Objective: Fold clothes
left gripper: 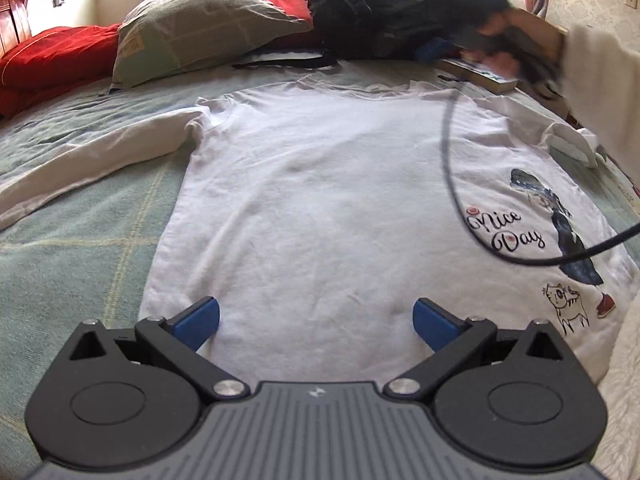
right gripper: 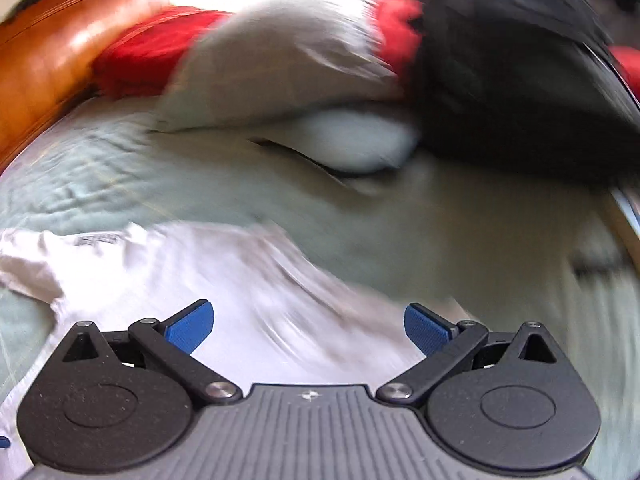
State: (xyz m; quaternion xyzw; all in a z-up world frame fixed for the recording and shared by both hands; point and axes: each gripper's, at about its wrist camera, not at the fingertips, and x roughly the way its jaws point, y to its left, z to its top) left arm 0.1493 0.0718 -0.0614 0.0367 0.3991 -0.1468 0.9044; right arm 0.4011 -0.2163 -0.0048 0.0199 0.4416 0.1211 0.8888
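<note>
Shirt (left gripper: 320, 200) flat on bed (left gripper: 80, 240), pillow (left gripper: 200, 28) behind, backpack (left gripper: 360, 4) right of pillow

Shirt (left gripper: 320, 200) lies flat, open above. Cable (left gripper: 448, 152) loops across its right side; pillow (left gripper: 200, 28) and bag (left gripper: 360, 4) block the far edge.

The left hand-held gripper (left gripper: 316, 322) is held low and level, its blue fingers (left gripper: 198, 320) spread wide, gripping nothing. The right hand-held gripper (right gripper: 309, 326) is likewise agape and empty, its view badly blurred.
</note>
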